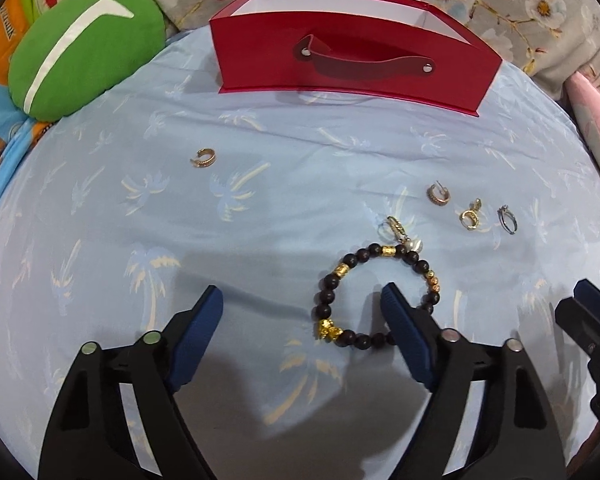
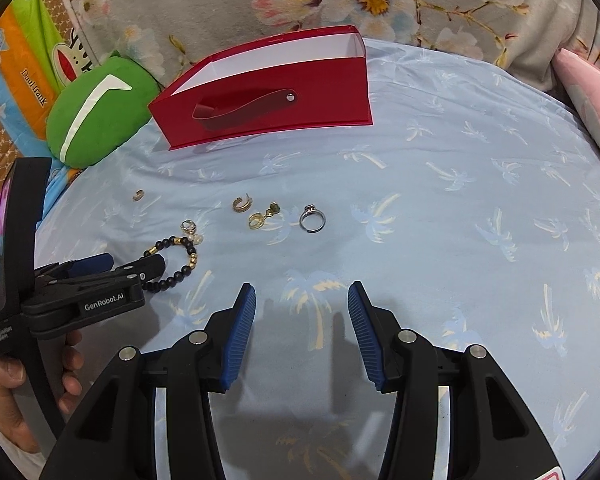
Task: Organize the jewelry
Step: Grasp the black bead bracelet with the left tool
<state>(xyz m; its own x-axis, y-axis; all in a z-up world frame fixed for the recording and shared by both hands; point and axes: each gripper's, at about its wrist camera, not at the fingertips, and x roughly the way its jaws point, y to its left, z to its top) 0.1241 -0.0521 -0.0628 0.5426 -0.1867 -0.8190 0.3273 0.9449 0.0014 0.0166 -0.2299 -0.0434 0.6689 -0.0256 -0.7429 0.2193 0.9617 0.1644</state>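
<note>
Reaching over a bed spread with a pale blue palm-print sheet (image 1: 260, 208), the left claw (image 1: 302, 300) hangs released above the bead bracelet (image 1: 374, 292). One blue pad sits inside the bracelet's loop and the other lies well outside it, so the beaded strand on that side falls between the jaws with nothing pressing on it. That placement suits a pinch on one side of the loop rather than a grab at the whole ring.

The right claw (image 2: 302, 300) is also released and empty, poised over bare sheet, well clear of the jewelry, probably waiting its turn.

A red box (image 1: 352, 60) stands open at the far side of the bed, the likely home for the pieces. Between it and the bracelet lie a silver ring (image 1: 507, 219), a gold drop earring (image 1: 470, 216), a hoop earring (image 1: 436, 194), and a pearl piece (image 1: 404, 236) that seems to touch the bracelet, though the fisheye leaves that unsure. Another small hoop (image 1: 204, 158) sits apart on the left.
</note>
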